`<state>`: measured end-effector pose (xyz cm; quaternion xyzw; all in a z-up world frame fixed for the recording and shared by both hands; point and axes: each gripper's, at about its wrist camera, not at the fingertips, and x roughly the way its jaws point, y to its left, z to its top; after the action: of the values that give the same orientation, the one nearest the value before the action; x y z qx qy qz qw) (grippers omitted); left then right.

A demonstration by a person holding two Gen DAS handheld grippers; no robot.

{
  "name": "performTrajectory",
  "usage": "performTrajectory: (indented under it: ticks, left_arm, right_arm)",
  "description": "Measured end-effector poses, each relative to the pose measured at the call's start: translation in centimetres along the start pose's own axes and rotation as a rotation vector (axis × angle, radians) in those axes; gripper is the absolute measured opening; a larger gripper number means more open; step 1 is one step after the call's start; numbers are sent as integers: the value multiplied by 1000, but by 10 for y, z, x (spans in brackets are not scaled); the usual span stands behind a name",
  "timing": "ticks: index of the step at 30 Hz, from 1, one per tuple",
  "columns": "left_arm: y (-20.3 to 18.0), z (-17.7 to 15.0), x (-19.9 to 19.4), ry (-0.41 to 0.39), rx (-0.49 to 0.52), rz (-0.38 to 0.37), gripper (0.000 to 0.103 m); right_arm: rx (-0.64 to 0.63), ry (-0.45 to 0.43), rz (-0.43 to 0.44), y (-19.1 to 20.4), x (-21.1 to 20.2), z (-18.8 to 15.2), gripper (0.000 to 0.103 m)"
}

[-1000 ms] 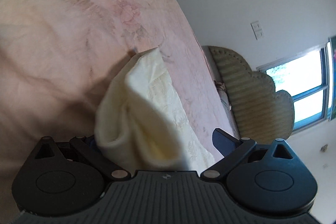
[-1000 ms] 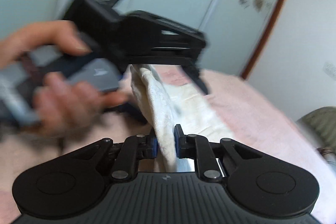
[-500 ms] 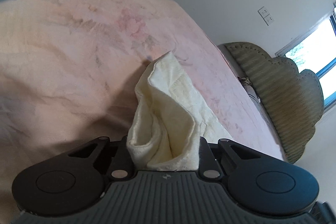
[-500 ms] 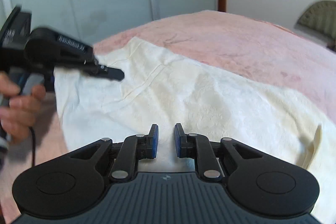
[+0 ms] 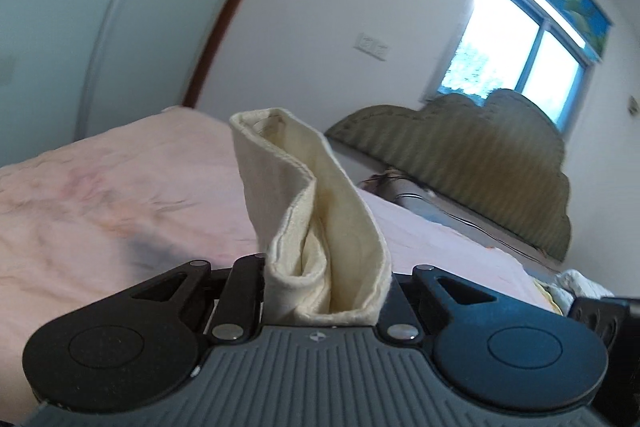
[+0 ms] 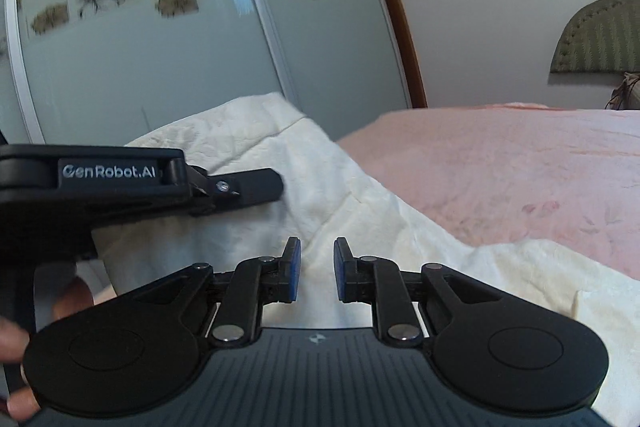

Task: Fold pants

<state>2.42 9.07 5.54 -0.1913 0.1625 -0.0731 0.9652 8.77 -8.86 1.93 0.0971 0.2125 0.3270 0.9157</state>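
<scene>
The left claw (image 5: 326, 291) has just been closing, and its jaws are now drawn in tight on a doubled bunch of the cream pants (image 5: 312, 195). The cloth stands straight up out of the jaws and curls over ahead of them, above the pink bed (image 5: 100, 195).

The right claw (image 6: 316, 267) has its blue pads nearly together. Cloth runs through the narrow slot between them, apparently pinched there. From this claw the pants spread ahead and off to its right. Their long axis seems to run to the right across the bed, the near edge trailing past the claw's right side.

The left claw is ahead and to the left of the right claw, close by. Both sit at the same end of the garment, so the far end is well off to the right, and the right claw is the nearer one to it.

Only the right wrist view shows the spread cloth and the left claw side-on. The left wrist view shows just the gripped bunch, the bed and the headboard (image 5: 460, 155).
</scene>
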Motion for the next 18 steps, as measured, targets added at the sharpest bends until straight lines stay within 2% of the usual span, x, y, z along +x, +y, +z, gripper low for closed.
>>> performTrajectory:
  ticks: [6, 12, 18]
  left_arm:
    - [-76, -26, 7, -28, 133, -89, 16]
    - [-139, -54, 36, 40, 219, -218, 21]
    - [-184, -87, 66, 107, 291, -297, 24]
  right_arm:
    - [22, -108, -81, -25, -56, 3, 17]
    - [138, -169, -157, -80, -105, -11, 17]
    - [225, -191, -242, -123, -144, -28, 17]
